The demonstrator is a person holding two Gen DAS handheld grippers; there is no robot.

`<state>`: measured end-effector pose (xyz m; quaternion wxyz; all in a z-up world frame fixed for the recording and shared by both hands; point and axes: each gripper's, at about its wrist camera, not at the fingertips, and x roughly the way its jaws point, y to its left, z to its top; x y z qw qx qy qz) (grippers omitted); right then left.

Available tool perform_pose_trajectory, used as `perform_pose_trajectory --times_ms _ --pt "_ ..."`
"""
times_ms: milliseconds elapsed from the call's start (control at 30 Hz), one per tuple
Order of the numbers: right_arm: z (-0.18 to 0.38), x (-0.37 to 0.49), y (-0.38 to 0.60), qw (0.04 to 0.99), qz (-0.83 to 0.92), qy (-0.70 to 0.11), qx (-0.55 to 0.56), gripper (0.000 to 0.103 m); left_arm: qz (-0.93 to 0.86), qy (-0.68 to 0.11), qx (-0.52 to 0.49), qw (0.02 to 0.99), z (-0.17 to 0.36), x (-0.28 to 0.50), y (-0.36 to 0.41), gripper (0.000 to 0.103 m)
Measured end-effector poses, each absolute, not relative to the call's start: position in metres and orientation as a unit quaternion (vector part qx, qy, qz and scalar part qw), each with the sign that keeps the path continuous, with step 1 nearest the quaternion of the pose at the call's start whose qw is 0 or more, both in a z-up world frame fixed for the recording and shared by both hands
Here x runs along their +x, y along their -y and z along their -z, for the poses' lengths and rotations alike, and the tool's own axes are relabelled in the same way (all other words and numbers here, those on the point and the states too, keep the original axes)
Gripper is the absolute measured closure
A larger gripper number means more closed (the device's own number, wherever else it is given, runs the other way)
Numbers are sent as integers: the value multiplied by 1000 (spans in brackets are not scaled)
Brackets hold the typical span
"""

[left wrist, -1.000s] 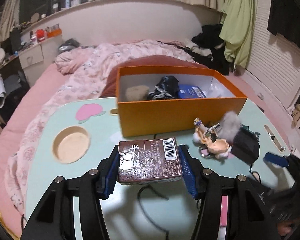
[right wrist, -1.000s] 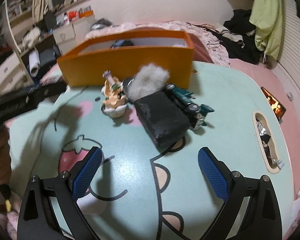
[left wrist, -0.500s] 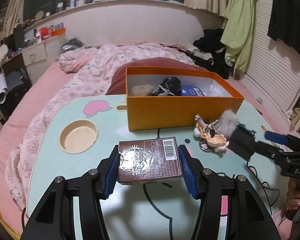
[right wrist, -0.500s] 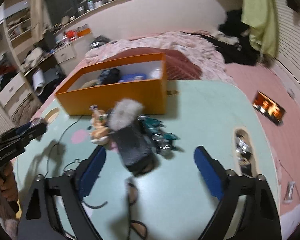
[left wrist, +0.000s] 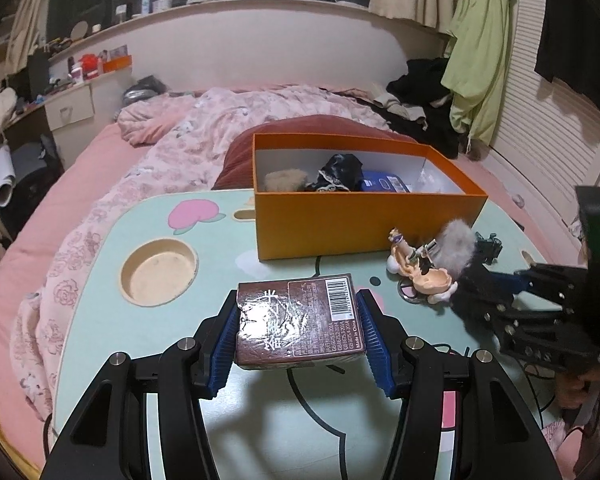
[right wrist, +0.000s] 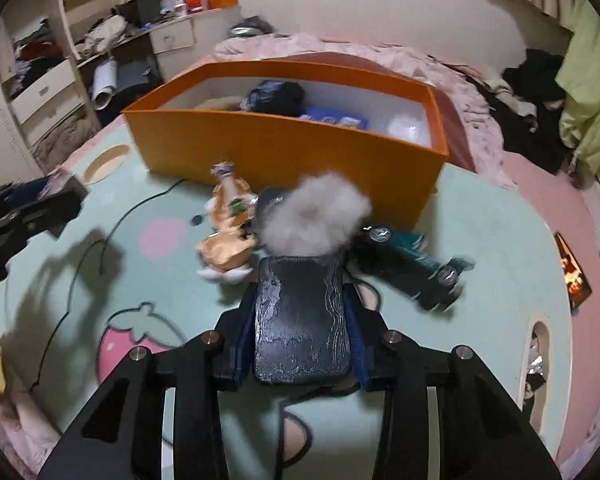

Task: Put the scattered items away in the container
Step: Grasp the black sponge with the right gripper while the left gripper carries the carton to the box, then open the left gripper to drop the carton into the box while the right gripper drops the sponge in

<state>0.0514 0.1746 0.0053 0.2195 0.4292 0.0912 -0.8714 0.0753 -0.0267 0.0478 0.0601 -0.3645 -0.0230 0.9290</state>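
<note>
Jaws of the right gripper (right wrist: 300,344), wide apart a second ago, are closing on the black pouch (right wrist: 302,320) with its grey pompom (right wrist: 316,216), now between the pads at lower centre. The left gripper (left wrist: 298,332) still clamps the brown packet (left wrist: 298,320). Both await the orange box (right wrist: 284,156), mid-frame beyond; figurine (right wrist: 228,240) and toy car (right wrist: 416,268) remain on the table (right wrist: 500,248).

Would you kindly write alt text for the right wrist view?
The right gripper is closing on a black case with a grey pompom, lying on a mint table. Beyond stand a figurine, toy car and open orange box.
</note>
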Motion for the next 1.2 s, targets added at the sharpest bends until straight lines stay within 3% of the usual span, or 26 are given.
perform_pose_trajectory --times_ms 533,1000,1200 --pt "-56 85 -187 308 875 31 372 63 -939 25 -332 80 -76 72 25 48" --pt "-95 -16 -165 224 912 42 342 63 -946 6 -309 100 -114 -30 -7 47" --pt "-82 -61 -154 178 913 29 366 61 -930 41 -354 93 -93 -59 3 32"
